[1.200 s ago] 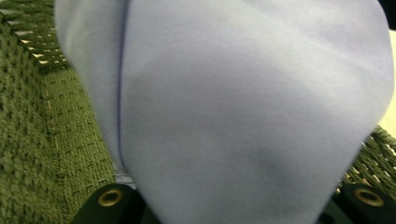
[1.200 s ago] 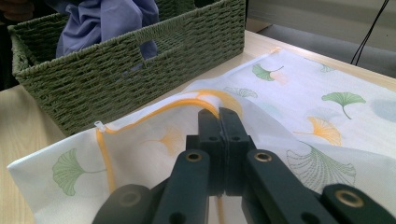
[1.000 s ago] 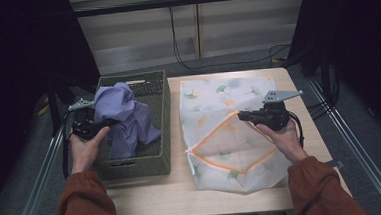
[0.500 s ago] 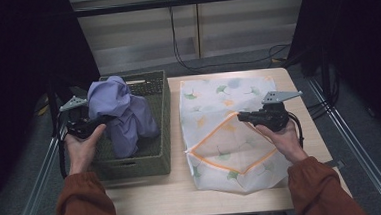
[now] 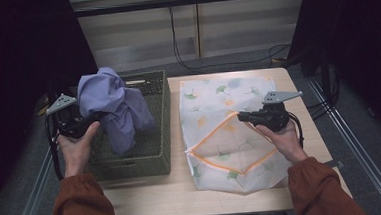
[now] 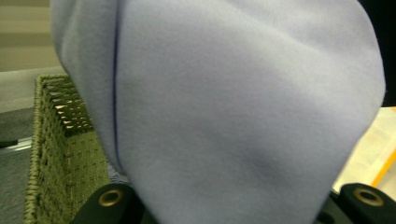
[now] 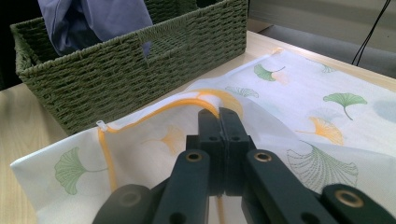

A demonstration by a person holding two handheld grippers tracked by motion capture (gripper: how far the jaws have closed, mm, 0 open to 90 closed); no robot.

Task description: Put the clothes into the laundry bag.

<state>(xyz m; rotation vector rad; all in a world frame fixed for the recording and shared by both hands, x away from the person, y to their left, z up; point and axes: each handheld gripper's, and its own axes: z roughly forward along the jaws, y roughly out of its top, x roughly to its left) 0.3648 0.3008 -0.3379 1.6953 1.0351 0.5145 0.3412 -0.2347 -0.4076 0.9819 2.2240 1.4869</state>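
High view: lavender cloth [image 5: 116, 108] hangs from left gripper [image 5: 81, 121] above basket [image 5: 158, 139].

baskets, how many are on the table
1: the green woven basket at the table's left end, beside the laundry bag. The lilac garment hangs over it.

I wear rust-orange sleeves [image 5: 81, 204] on both arms. My left gripper [image 5: 86, 119] and my right gripper [image 5: 240, 116] are black, each with a grey three-cornered plate [image 5: 281, 96] on top and a black cable [image 5: 54, 151] trailing behind. On the right gripper's black jaws I see round brass-coloured rivets [image 7: 263, 157].
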